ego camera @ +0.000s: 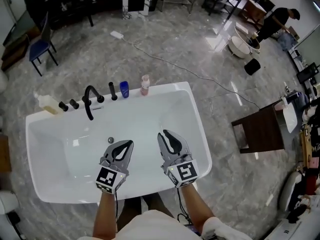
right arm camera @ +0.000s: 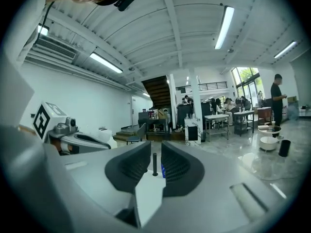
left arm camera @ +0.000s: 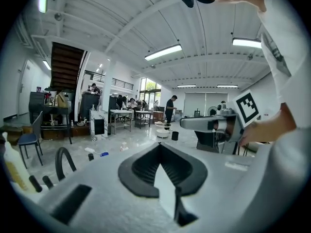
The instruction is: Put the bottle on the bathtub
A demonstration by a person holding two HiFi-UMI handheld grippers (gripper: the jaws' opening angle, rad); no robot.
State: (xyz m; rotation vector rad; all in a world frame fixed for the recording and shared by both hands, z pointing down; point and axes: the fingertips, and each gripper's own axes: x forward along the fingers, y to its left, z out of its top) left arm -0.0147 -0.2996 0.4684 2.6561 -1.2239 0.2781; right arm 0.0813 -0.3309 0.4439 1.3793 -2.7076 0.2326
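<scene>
A white bathtub [ego camera: 197,134] fills the middle of the head view. On its far rim stand a small blue bottle [ego camera: 124,89] and a pale pink bottle [ego camera: 145,84], next to the black faucet [ego camera: 89,100] and its knobs. A yellowish bottle [ego camera: 48,104] sits on the far left corner. My left gripper [ego camera: 129,143] hangs over the tub's near side, shut and empty, its tips touching [left arm camera: 159,144]. My right gripper [ego camera: 163,133] is beside it, jaws a narrow gap apart and holding nothing [right arm camera: 154,147]. Through that gap I see the blue bottle [right arm camera: 163,171] and a black knob [right arm camera: 154,164].
A dark wooden table [ego camera: 260,129] stands right of the tub, and a blue chair [ego camera: 40,49] at the far left. A cable [ego camera: 165,61] runs across the marble floor behind the tub. A person [ego camera: 272,24] bends over basins at the far right.
</scene>
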